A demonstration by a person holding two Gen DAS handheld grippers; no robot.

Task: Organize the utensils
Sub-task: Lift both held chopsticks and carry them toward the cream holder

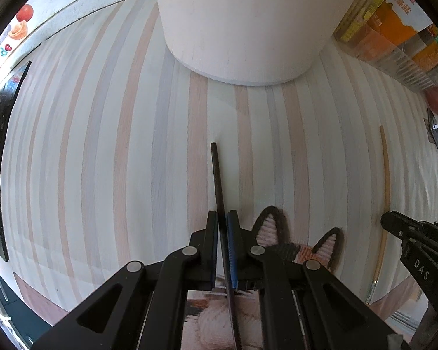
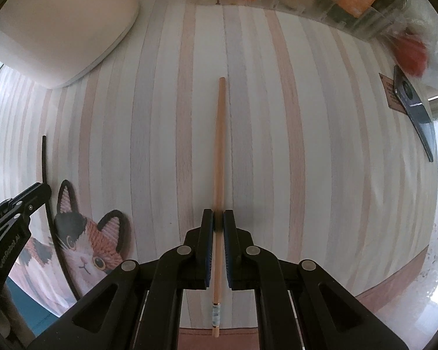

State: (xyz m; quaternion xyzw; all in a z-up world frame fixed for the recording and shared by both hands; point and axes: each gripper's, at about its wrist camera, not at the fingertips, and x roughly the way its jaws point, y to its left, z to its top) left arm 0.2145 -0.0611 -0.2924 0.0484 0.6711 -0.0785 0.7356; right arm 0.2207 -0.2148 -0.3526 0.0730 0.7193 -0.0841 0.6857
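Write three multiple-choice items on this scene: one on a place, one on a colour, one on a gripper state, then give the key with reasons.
1. Where does the cat-shaped mat lie relative to the light wooden chopstick?
A. to its left
B. to its right
C. on top of it

2. What colour is the chopstick in the left hand-held gripper?
A. red
B. black
C. pale wood

3. How does the right hand-held gripper stand?
A. wide open over bare table
B. out of sight
C. shut on the light wooden chopstick

Key: 1 A, since the mat sits at the lower left in the right wrist view; 2 B, the stick between those fingers is dark black; 3 C, both pads press against the pale stick.
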